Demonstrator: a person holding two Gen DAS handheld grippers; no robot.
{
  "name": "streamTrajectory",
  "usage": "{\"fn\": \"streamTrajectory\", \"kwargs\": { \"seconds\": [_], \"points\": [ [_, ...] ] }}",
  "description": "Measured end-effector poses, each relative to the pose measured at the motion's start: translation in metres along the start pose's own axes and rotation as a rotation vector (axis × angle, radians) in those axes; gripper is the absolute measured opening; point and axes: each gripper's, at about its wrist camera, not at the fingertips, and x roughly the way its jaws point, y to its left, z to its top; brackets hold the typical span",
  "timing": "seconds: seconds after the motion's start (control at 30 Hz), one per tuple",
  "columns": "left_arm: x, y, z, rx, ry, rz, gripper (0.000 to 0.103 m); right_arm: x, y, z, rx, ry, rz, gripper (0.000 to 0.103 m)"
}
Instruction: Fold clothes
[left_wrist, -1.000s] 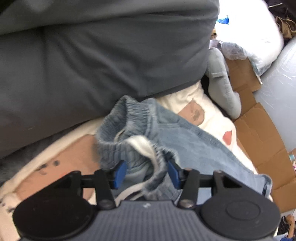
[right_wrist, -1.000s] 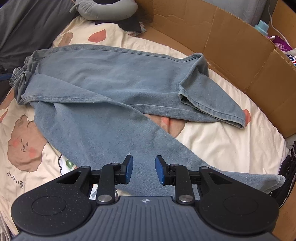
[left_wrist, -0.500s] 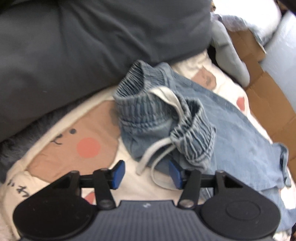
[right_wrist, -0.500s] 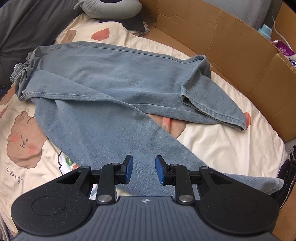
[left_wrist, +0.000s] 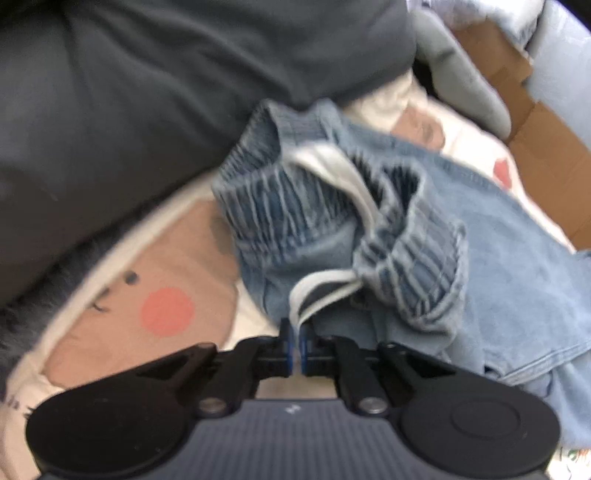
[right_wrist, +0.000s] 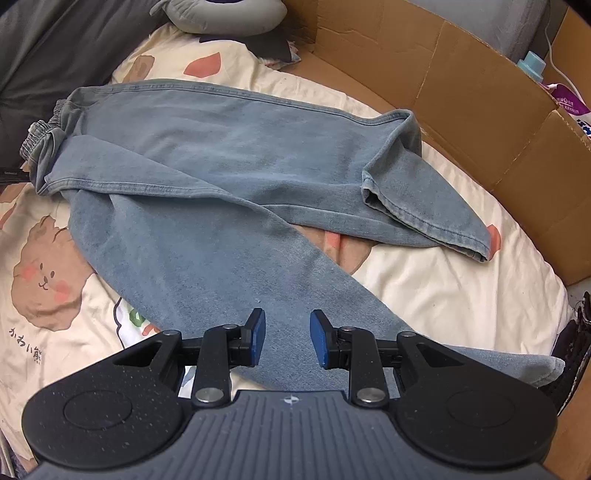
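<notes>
Black grippers (right_wrist: 284, 338), blue-padded jaws, ribbed grey bodies.

i'm in a bedroom at home: a cream bedsheet (right_wrist: 443, 295) printed with cartoon bears, a dark grey duvet (left_wrist: 147, 92) bunched at its far edge, a grey neck pillow (right_wrist: 221, 14) beyond, flattened cardboard (right_wrist: 461, 110) alongside.

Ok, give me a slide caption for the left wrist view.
Left gripper shut on the white drawstring of the jeans' bunched waistband.
</notes>
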Motion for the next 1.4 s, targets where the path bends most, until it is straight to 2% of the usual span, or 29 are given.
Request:
{"fn": "streamTrajectory", "kwargs": {
  "seconds": [0.2, 0.4, 0.57, 0.73, 1.0, 1.3, 1.37, 1.4],
  "points": [
    [-0.04, 0.019, 0.017, -0.032, -0.064, 0.041, 0.003, 0.0, -0.002, -0.001, 0.013, -0.011, 0.009, 0.033],
    [-0.073, 0.021, 0.055, -0.011, -0.145, 0.061, 0.003, -0.003, -0.001, -0.002, 0.017, -0.029, 0.021, 0.033],
    [-0.082, 0.008, 0.093, 0.036, -0.195, 0.056, 0.003, -0.003, -0.001, -0.003, 0.017, -0.035, 0.025, 0.033],
    [-0.08, -0.025, 0.132, 0.101, -0.229, 0.022, 0.003, -0.001, -0.004, -0.002, 0.036, -0.042, 0.024, 0.033],
    [-0.052, -0.082, 0.17, 0.191, -0.196, -0.028, 0.003, 0.002, -0.007, -0.008, 0.073, -0.046, 0.031, 0.033],
    [-0.019, -0.12, 0.17, 0.185, -0.118, -0.074, 0.004, 0.004, -0.016, -0.022, 0.127, -0.055, 0.036, 0.033],
    [-0.01, -0.13, 0.171, 0.185, -0.083, -0.079, 0.005, 0.003, -0.019, -0.026, 0.143, -0.059, 0.037, 0.033],
    [-0.005, -0.136, 0.172, 0.186, -0.067, -0.071, 0.011, 0.003, -0.021, -0.029, 0.152, -0.061, 0.037, 0.033]
  ]
}}
